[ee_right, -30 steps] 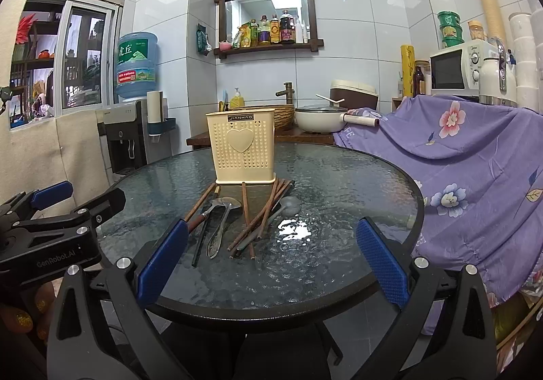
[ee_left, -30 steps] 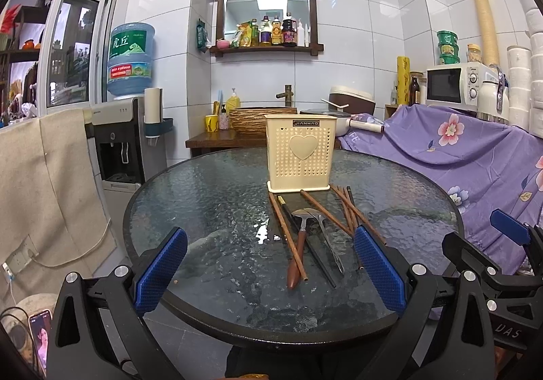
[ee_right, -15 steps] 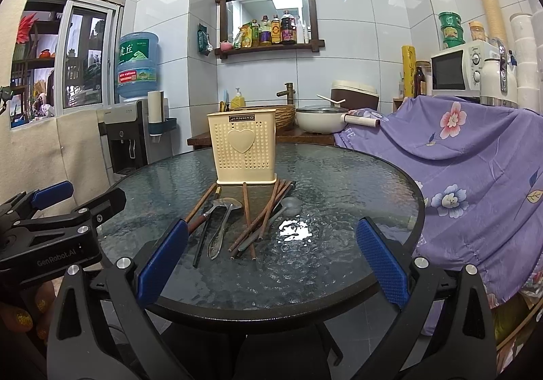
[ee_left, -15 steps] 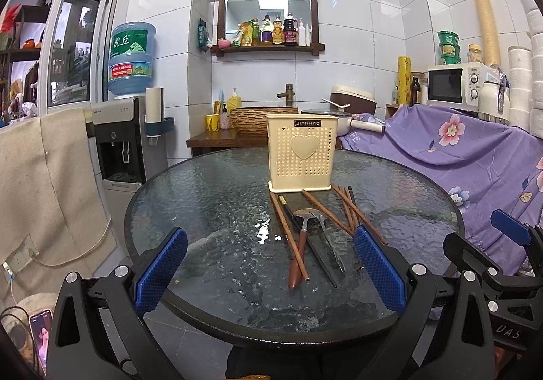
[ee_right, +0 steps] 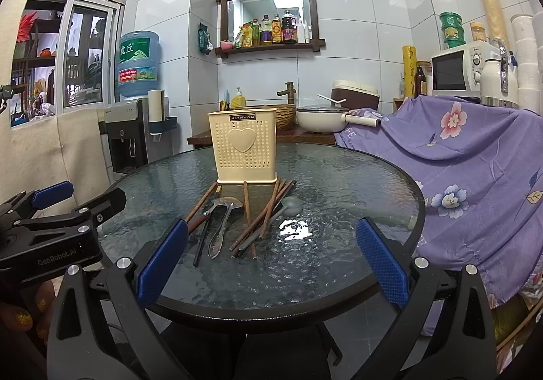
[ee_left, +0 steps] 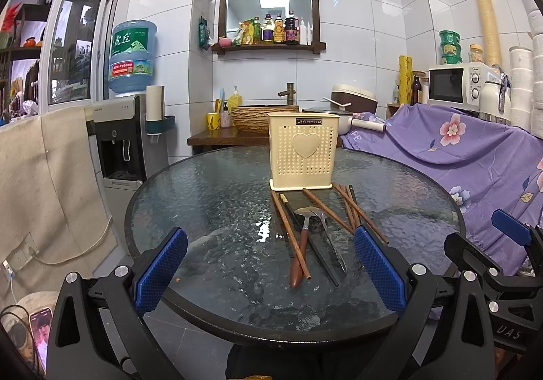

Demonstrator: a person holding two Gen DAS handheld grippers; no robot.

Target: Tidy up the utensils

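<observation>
A cream perforated utensil holder [ee_left: 303, 151] [ee_right: 243, 148] with a heart on its front stands upright on the round glass table [ee_left: 210, 196] [ee_right: 356, 196]. In front of it lie brown chopsticks [ee_left: 290, 232] [ee_right: 247, 219], a wooden-handled spoon [ee_left: 301, 246], a metal spoon [ee_right: 222, 225], a grey spoon [ee_right: 290, 203] and a dark chopstick [ee_left: 314, 246]. My left gripper [ee_left: 269, 271] hovers open at the table's near edge, short of the utensils. My right gripper [ee_right: 269, 268] is open too, also near the front rim, nothing between its blue pads.
A purple flowered cloth [ee_left: 475, 156] [ee_right: 475, 156] drapes furniture right of the table. A water dispenser [ee_left: 125, 129] stands at the left wall. A wooden counter with a basin [ee_left: 264, 113] and a white pot [ee_right: 322, 118] sits behind the table. A hand [ee_right: 23, 315] holds the left gripper.
</observation>
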